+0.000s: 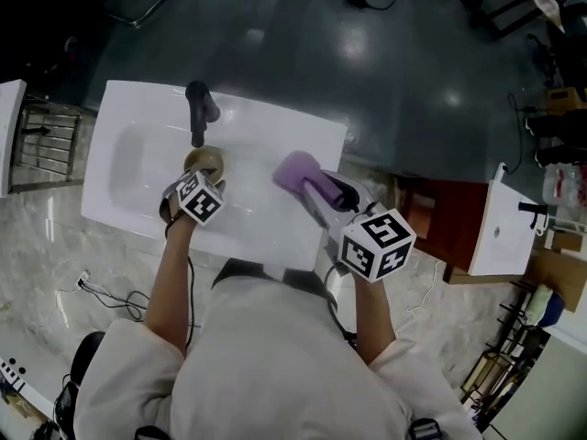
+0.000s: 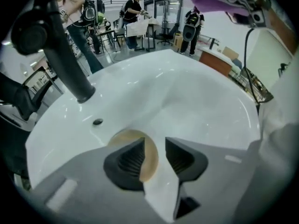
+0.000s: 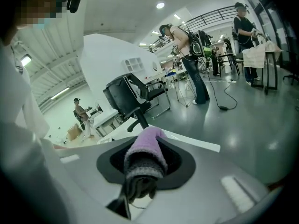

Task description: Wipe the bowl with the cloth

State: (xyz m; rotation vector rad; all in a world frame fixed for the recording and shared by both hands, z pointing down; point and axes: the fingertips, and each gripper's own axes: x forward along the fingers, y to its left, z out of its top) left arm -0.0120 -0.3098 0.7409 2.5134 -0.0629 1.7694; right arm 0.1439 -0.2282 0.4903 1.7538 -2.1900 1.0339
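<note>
Sitting in white sink (image 1: 128, 174), small tan bowl (image 1: 204, 159) under left gripper (image 2: 155, 143), fingers parted, right gripper (image 3: 145, 143) fingers clamping purple cloth (image 1: 295, 170)

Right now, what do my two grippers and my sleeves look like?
Both are grey with dark pads: the left gripper, ribbed inside, and the right gripper. Each carries a white cube with black square markers. A thin black cable runs beside the left forearm. The sleeves are short and off-white.
</note>
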